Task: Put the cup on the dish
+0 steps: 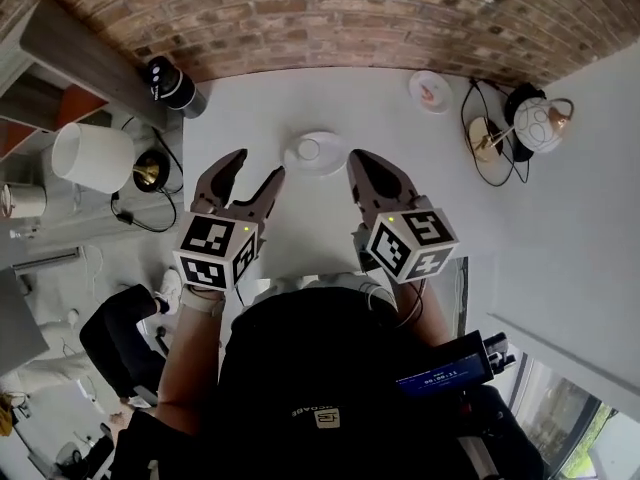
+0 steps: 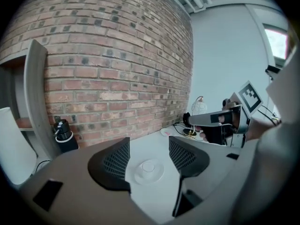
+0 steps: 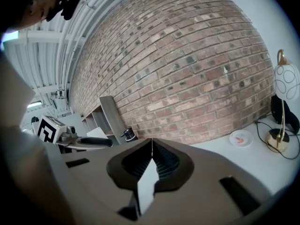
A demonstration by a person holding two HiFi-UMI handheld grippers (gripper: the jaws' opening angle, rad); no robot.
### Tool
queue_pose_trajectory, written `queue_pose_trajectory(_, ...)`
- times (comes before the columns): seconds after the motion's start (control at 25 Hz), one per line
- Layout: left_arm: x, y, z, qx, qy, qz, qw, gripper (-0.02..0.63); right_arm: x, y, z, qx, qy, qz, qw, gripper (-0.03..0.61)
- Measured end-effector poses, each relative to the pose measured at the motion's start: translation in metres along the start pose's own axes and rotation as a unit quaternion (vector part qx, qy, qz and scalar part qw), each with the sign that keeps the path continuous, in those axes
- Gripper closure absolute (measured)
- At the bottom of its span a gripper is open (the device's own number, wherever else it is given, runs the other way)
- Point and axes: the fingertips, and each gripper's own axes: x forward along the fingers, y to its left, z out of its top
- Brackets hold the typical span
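On the table [image 1: 250,108]: cup [image 1: 309,149] sits on dish [image 1: 336,158].
Your left gripper [image 1: 258,166]: jaws apart, empty, pointing at the cup.
Your right gripper [image 1: 360,158]: jaws together, empty.

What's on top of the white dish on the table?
A small white cup stands in the middle of the dish. The patch of dish under the cup is covered, and the cup is too small to show whether anything is inside it.
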Motion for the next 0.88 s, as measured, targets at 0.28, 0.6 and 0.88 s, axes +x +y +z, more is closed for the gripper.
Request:
queue_pose_trajectory(0.28, -0.045, 0.014, 0.007, -0.037, -0.024, 0.020, 0.9988, 0.351, 0.003, 0.029, 0.023, -0.016, -0.021, 0.029, 0.999, 0.574)
queue_pose_trajectory(0.6, -0.085, 0.010, 0.020, -0.062, -0.061, 0.030, 0.9957, 0.351, 0.008, 0.074, 0.032, -0.052, -0.029, 0.081, 0.995, 0.574)
queue_pose_trajectory(0.88, -0.117, 0.020, 0.029, -0.082, -0.109, 0.061, 0.9888, 0.576, 0.007, 0.098, 0.029, -0.068, -0.024, 0.104, 0.992, 0.574)
